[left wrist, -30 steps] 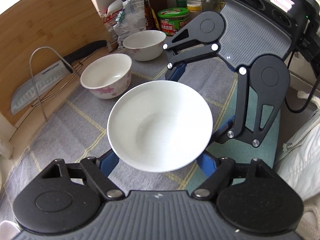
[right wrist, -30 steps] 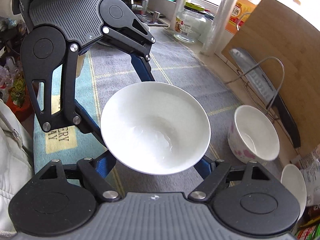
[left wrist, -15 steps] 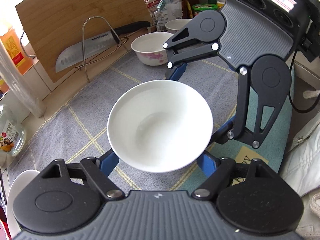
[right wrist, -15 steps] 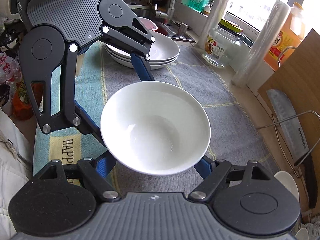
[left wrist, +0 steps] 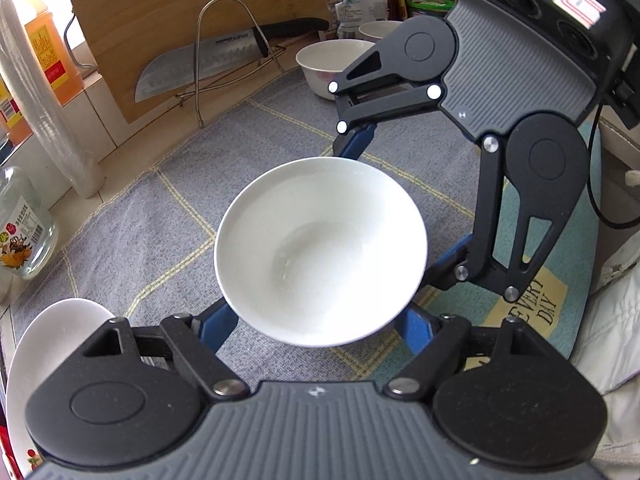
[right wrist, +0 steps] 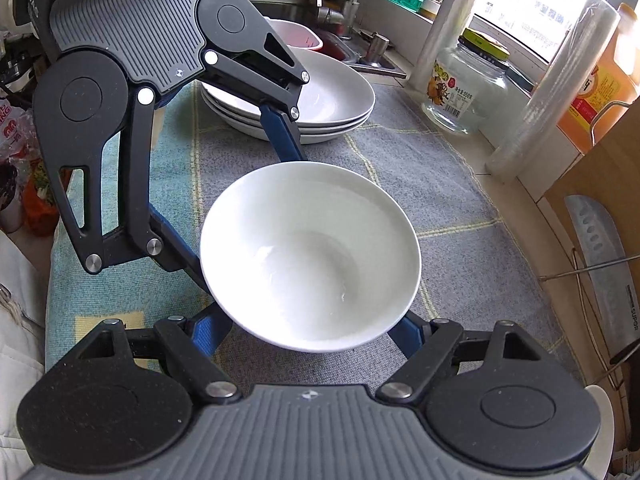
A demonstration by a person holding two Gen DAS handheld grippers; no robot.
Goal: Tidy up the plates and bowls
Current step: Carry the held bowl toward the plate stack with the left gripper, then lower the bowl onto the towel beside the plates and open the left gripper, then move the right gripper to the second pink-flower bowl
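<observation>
Two tools carry one white bowl [left wrist: 320, 256] between them, above the grey checked mat [left wrist: 160, 224] on the surface. From the left wrist view, the left tool [left wrist: 316, 320] grips the bowl's near side with its blue fingers [left wrist: 214, 326] under the rim, while the right tool [left wrist: 400, 200] clamps the far side. Beyond the bowl in the right wrist view lies a stack of white plates [right wrist: 340, 100]; behind the bowl in the left wrist view stand two small bowls [left wrist: 328, 60] and a knife [left wrist: 224, 60] against a cutting board [left wrist: 180, 12].
</observation>
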